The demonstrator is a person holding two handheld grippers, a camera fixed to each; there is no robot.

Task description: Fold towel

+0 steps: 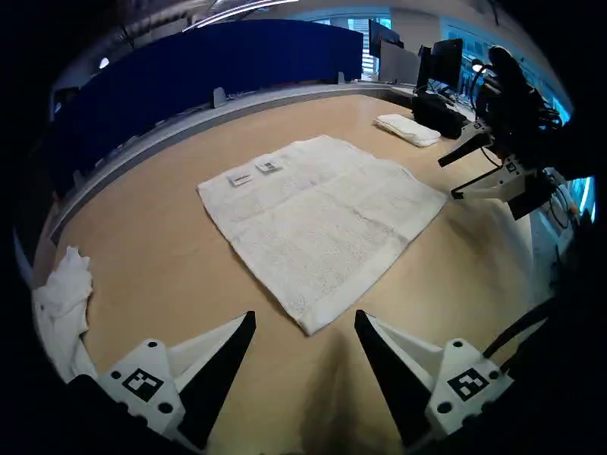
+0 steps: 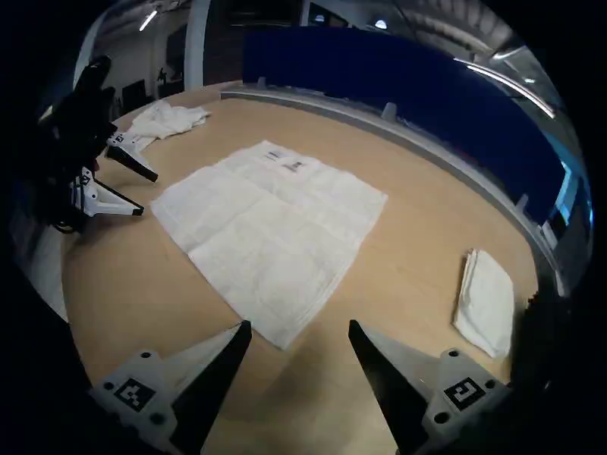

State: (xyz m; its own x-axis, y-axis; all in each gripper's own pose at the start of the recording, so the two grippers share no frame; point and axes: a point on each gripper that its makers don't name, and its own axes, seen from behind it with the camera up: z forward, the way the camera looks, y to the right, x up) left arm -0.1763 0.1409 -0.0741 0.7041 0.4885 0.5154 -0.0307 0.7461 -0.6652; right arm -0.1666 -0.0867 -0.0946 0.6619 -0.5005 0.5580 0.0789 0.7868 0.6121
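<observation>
The towel (image 1: 322, 220) lies flat on the table (image 1: 144, 250), one corner just ahead of the left gripper (image 1: 303, 315), which is spread wide and holds nothing. The right gripper (image 2: 298, 324) faces another corner, likewise spread and empty (a folded towel (image 2: 485, 303) lies off to its right, a crumpled cloth (image 1: 61, 303) off to the left gripper's left).

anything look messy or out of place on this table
One crumpled towel lies bunched near the table edge, unlike the flat towel and the neatly folded towel.
</observation>
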